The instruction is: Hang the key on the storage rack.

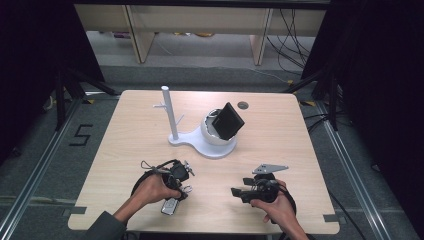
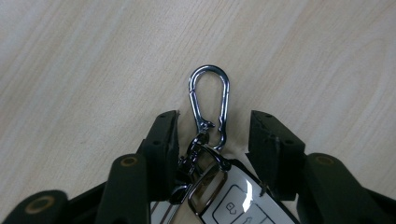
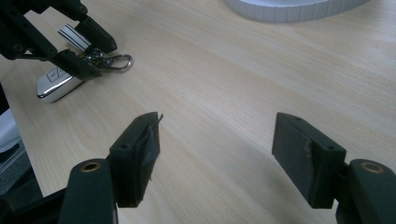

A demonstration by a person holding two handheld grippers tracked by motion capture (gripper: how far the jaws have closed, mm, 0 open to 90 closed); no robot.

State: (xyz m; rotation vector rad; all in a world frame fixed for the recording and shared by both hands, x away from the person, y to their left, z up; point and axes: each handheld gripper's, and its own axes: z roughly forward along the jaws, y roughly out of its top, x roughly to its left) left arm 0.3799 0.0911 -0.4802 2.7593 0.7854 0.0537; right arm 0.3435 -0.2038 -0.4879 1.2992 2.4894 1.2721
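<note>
My left gripper (image 2: 212, 135) stands half-open astride the car key fob (image 2: 238, 198) on the table (image 2: 93, 56), pads not pressing | its view shows the chrome carabiner (image 2: 210, 100), button icons, no legible writing | right gripper (image 3: 215, 149) wide, empty | high view: white stand (image 1: 200, 137), floor mark "5" (image 1: 81, 135)

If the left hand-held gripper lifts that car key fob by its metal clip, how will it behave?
The car key fob will probably dangle and swing, since it hangs from the carabiner clip by loose links. The polished metal may slip between the pads. It looks light.
</note>
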